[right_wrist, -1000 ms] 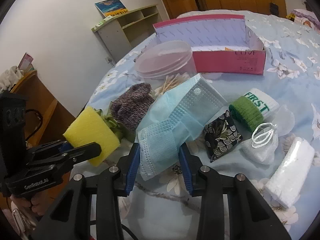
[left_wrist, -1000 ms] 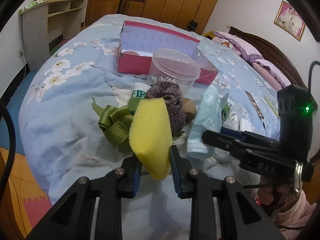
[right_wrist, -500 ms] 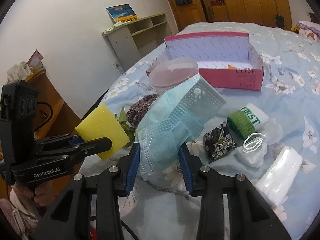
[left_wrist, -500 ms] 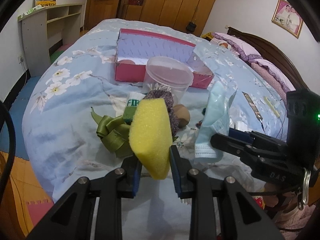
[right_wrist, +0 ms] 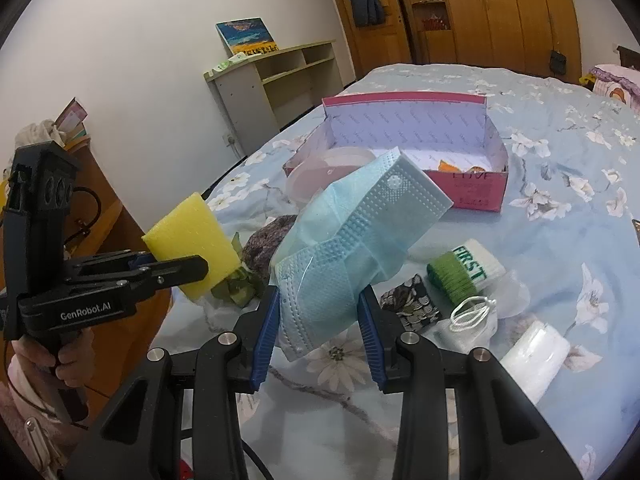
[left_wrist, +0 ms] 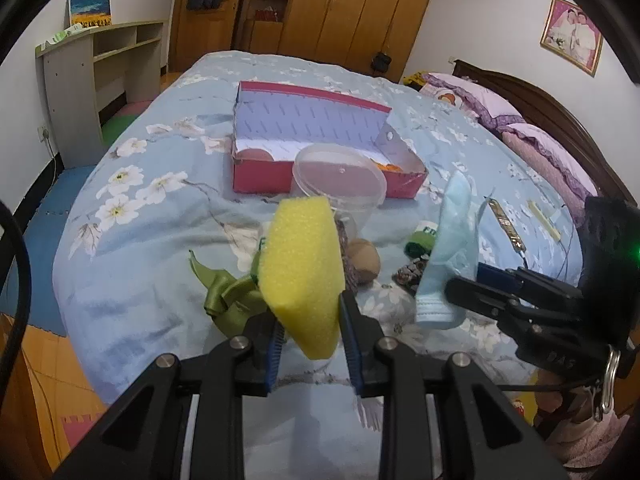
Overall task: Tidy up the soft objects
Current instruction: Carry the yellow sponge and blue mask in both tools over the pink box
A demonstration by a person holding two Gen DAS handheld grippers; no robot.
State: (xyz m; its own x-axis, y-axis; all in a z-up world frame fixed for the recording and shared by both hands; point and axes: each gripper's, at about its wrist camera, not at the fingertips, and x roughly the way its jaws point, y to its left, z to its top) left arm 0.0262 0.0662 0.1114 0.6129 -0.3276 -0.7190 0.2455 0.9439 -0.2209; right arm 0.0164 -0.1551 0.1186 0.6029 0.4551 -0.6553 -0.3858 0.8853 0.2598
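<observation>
My left gripper is shut on a yellow sponge and holds it above the bed; the sponge also shows in the right wrist view. My right gripper is shut on a light blue face mask, held up beside the left one; the mask also shows in the left wrist view. An open pink box with purple lining lies farther back on the bed, also seen in the right wrist view.
A clear plastic tub stands in front of the box. On the floral bedspread lie a green ribbon, a knitted purple bundle, a green-white bandage roll, a dark patterned pouch and white packets. A shelf stands at left.
Both grippers have risen and pulled back from the pile with the sponge and the mask still held. The box and tub look farther away.
</observation>
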